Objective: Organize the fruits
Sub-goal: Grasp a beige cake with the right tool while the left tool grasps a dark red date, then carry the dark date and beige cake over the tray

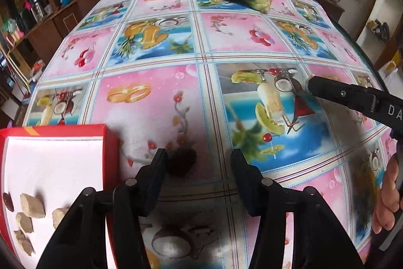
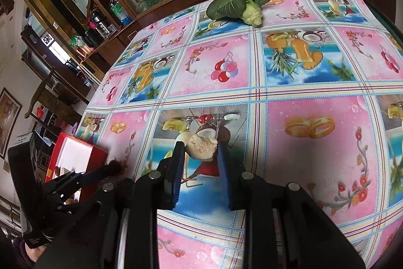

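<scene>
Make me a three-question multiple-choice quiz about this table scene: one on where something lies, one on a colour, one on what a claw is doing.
1. Where is the leafy green vegetable?
A. in the box
B. at the table's far end
C. in a claw

2. What colour are the box walls?
A. red
B. green
C. black

3. What is the right claw doing?
A. gripping a pale tan chunk
B. hanging open
C. holding a leaf

Answers: B, it lies near the far edge; A, the rim shows red; A, the chunk sits between its pads.
</scene>
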### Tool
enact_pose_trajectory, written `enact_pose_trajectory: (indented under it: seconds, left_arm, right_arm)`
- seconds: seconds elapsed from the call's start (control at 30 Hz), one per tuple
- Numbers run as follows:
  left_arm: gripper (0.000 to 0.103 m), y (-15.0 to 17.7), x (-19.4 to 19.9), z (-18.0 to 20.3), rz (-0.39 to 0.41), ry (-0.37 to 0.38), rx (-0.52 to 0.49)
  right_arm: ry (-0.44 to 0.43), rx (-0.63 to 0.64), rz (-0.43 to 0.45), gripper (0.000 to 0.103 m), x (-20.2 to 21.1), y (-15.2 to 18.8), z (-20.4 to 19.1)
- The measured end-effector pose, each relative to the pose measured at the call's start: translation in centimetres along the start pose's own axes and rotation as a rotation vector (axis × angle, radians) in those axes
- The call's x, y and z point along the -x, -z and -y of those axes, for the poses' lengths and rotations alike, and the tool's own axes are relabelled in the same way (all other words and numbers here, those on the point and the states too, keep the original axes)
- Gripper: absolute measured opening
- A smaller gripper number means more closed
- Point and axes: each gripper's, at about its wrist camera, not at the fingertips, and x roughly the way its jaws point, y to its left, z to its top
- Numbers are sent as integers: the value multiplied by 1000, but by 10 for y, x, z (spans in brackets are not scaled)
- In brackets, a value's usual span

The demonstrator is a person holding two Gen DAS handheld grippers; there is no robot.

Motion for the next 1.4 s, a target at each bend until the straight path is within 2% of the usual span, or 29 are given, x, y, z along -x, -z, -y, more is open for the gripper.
enact_pose_trajectory:
  seconds: [0.1,0.27,0.43,0.63,0.7,0.73,0.83,0.97,1.07,1.2,1.4]
  left_arm:
    - [44,-1,0,2,-2,6,-9]
    - [44,5,5,10,8,-50,-81]
    - [44,6,5,2,-4,-17,-68]
    - [44,11,8,6,-1,-6,-113]
    - [35,11,8,7,1,4,-115]
    - [27,11,9,9,-1,18,-121]
    - [19,12,10,18,3,1,-163]
    - [18,14,11,20,13,-13,-165]
    - [18,15,12,17,19,-11,-131]
    - [18,18,24,21,66,-14,-101]
    - [18,28,67,29,207,-47,-64]
  right_arm:
    - [3,-2,0,28,0,0,1]
    - [-13,-4,-11,28,-1,1,-1]
    - [-22,-2,-24,28,-4,2,-1]
    - [-18,-9,-30,28,-6,3,0]
    - [-20,-8,-31,28,-6,3,0]
    - [-20,-6,-32,28,-6,3,-1]
    - [-17,1,-38,28,-8,4,-2]
    - [-17,-3,-39,28,-9,5,-1]
    - [-19,4,-37,28,-9,5,-2]
    - [-21,15,-36,28,-8,6,-7]
    - [-37,42,-17,29,-2,8,-17]
